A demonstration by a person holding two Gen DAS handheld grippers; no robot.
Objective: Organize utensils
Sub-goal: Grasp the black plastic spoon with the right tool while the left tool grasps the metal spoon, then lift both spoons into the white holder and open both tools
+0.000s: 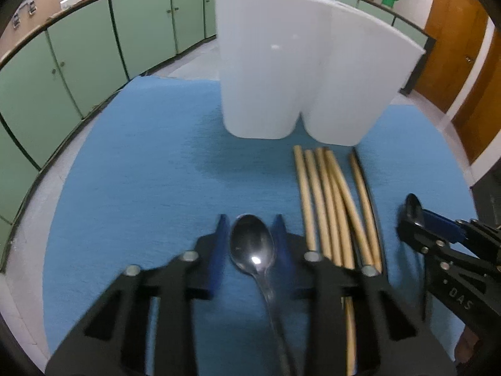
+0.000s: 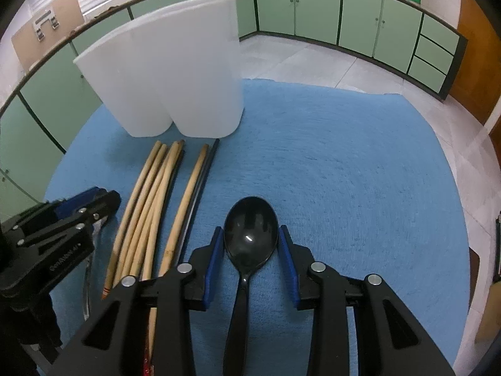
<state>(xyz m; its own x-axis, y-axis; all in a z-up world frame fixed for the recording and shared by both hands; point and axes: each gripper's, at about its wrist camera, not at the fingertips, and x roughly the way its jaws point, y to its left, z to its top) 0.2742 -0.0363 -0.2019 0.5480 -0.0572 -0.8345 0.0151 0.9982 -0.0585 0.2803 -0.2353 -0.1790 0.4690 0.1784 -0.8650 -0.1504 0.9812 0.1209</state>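
On the table, a blue cloth (image 1: 141, 163) spreads under everything, and my white two-compartment holder (image 1: 300, 72) stands upright at its far side. Just in front of it lies a bundle of wooden chopsticks (image 1: 328, 206), with a dark one alongside. My right gripper (image 2: 251, 238) has its pads at either side of the black spoon (image 2: 250, 235), grasping its bowl. My left gripper (image 1: 250, 235) brackets the metal spoon (image 1: 252, 244); whether its pads press I cannot tell.
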